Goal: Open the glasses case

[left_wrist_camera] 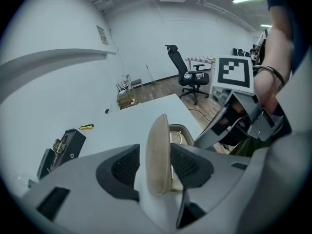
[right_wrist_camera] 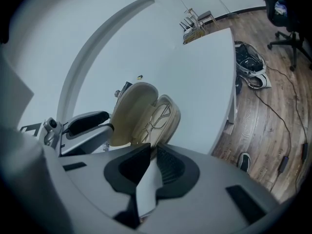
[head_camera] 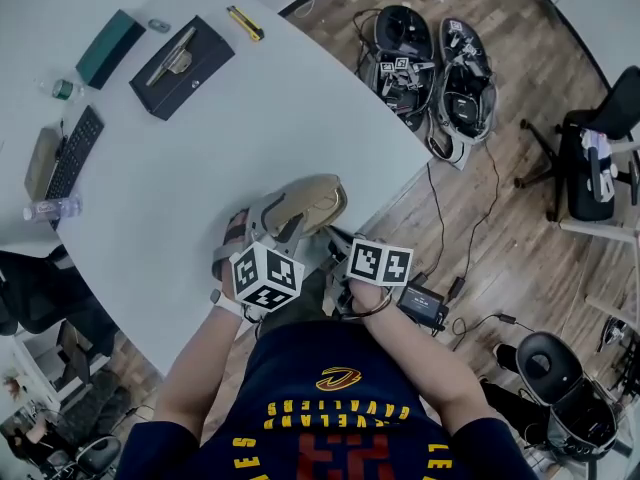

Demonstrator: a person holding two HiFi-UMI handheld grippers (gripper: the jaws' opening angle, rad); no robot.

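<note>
The left gripper (head_camera: 268, 226) is held fairly wide. The raised lid (left_wrist_camera: 158, 145) of the glasses case (head_camera: 305, 203) is seen edge-on between its jaws. The right pad lies against the lid's inner face, while a thin gap is left at the other pad, so no firm pinch is judged to be made.

Just right of this gripper, the base is found resting on the table (head_camera: 200, 168), close to its edge, with wire-framed glasses (right_wrist_camera: 156, 117) lying in it.

At the right gripper (right_wrist_camera: 150, 161) the jaws are set narrow. The near rim of the base appears to be nipped between their tips, directly ahead.

The case is judged to be a light, stiff shell with a matt, slightly napped covering, so little slip at the pads is expected. The lid is best taken at its free rim, far from the hinge, and the base pinned at its near rim. The glasses are thought fragile, so jolts should be avoided.
</note>
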